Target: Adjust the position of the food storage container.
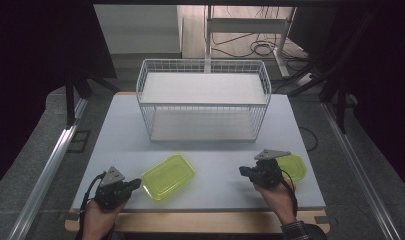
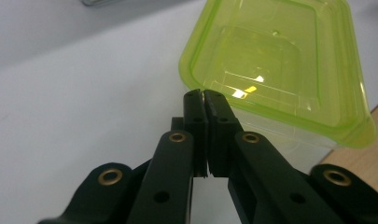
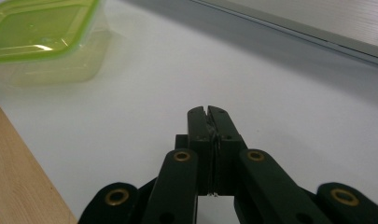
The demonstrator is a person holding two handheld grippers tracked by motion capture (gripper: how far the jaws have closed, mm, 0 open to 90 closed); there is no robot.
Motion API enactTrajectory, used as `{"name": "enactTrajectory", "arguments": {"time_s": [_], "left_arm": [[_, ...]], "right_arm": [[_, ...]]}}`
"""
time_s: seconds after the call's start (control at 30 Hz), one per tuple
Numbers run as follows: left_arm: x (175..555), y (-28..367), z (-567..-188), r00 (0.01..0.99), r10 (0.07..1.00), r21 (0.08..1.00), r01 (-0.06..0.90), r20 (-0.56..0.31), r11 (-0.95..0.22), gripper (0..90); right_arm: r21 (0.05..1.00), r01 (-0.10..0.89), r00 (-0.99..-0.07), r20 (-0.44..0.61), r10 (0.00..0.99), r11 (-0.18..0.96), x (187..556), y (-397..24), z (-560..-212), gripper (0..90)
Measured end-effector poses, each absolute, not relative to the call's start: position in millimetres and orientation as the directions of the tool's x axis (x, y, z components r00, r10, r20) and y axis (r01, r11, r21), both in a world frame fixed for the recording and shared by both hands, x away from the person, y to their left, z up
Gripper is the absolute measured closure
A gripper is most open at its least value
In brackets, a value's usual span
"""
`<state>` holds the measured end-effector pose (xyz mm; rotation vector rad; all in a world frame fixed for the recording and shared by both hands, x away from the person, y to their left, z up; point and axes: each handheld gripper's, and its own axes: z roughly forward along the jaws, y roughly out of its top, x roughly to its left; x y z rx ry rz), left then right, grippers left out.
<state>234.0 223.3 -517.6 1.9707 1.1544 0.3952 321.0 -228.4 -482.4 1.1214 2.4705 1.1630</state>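
Observation:
A translucent yellow-green plastic box (image 1: 168,176) lies on the white table near the front, left of centre. My left gripper (image 1: 136,183) is shut, pointing right at the box's left corner. In the left gripper view its tips (image 2: 204,94) sit right at the rim of the box (image 2: 275,60); I cannot tell whether they touch it. My right gripper (image 1: 243,171) is shut on nothing and points left over bare table. The right gripper view has its closed jaws (image 3: 208,111) well short of the box (image 3: 42,39). A second yellow-green container (image 1: 296,166) lies just behind the right hand.
A white wire basket (image 1: 204,102) with a flat shelf stands at the back centre of the table (image 1: 210,150). A wooden strip (image 1: 200,220) runs along the front edge. Cables and a metal frame are on the floor beyond.

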Motion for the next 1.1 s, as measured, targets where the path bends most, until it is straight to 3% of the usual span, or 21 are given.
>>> {"name": "enactTrajectory", "arguments": {"time_s": [0.8, 1.1], "left_arm": [[280.5, 180.8, -518.3, 0.629, 0.764, 0.775, 0.552, -0.145, -0.308, 87.9], [285.1, 158.9, -518.6, 0.680, 0.718, 0.770, 0.534, -0.148, -0.348, 87.2]], "right_arm": [[0.709, 0.539, -0.748, 0.154, 0.646, 0.454, 339.1, -185.4, -487.0, 88.9], [0.716, 0.536, -0.737, 0.137, 0.662, 0.448, 331.0, -192.1, -485.6, 87.9]]}}
